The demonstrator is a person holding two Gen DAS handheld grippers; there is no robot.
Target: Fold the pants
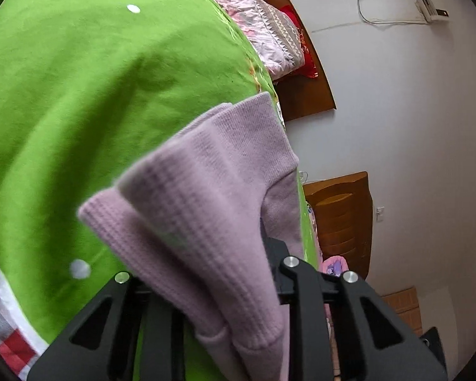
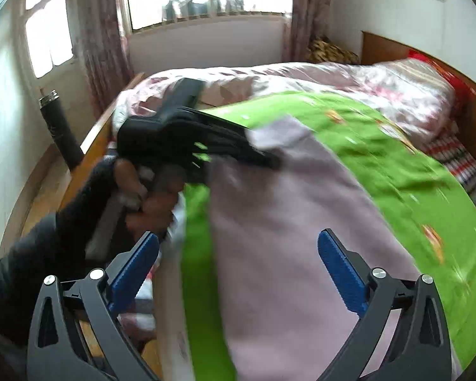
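Pants [image 1: 206,197] pinched in L claw [image 1: 238,285], R claw [image 2: 238,273] spread above, prob. not touching

I see a wooden-framed bed [image 2: 95,133] covered by a bright green sheet [image 2: 396,171]. Lilac knit pants [image 2: 285,222] lie directly on that sheet, along its edge nearest me. Beyond the sheet, toward the window, a pink floral quilt [image 2: 380,95] lies bunched across the bed.

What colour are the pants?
Pale lilac pants, with a ribbed knit cuff; the left wrist view shows them best.
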